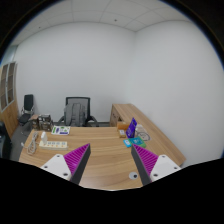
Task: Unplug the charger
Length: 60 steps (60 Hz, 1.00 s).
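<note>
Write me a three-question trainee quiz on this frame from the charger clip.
1. True or false: the tool has its fingers shut on a charger.
2. What stands behind the wooden desk, against the far wall? A) a bed B) a black office chair C) a fridge
3. Fill in: the purple object sits on the ____, beyond the fingers.

Key: 1 false, the fingers are apart with only bare desk between them; 2 B; 3 desk.

no legible text, labels, brands, numbers or signs anywhere
</note>
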Motion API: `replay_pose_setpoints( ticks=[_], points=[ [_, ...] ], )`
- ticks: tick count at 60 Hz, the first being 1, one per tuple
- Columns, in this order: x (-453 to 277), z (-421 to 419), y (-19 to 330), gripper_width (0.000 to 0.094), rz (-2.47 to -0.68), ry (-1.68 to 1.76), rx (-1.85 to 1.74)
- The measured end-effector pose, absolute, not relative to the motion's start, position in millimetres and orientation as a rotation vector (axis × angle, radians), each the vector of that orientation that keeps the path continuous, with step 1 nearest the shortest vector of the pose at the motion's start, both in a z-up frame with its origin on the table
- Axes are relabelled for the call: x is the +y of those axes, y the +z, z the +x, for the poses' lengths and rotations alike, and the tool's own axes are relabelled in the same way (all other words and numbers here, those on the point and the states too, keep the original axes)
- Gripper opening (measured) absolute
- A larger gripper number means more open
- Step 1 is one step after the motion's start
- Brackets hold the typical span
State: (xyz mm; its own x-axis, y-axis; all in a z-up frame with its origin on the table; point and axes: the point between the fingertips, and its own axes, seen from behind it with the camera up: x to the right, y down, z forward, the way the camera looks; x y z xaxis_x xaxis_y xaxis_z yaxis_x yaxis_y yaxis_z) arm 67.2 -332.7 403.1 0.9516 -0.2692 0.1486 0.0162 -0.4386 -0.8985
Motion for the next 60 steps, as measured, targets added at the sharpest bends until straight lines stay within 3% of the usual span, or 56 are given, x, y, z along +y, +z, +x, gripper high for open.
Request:
replay_pose_setpoints(
  ticks=[12, 25, 43, 51, 60],
  points=[
    [-335, 71, 353, 0.0853, -2.077, -0.340, 0.209],
    [-347, 43, 253, 0.0852, -2.226, -0.331, 0.195],
    [-312, -127, 107, 0.0838, -2.356, -0.154, 0.027],
    [-252, -230, 78, 0.0841, -2.328, 0.000, -0.006],
    [-159, -314, 75, 0.0847, -2.211, 0.042, -0.099]
  ],
)
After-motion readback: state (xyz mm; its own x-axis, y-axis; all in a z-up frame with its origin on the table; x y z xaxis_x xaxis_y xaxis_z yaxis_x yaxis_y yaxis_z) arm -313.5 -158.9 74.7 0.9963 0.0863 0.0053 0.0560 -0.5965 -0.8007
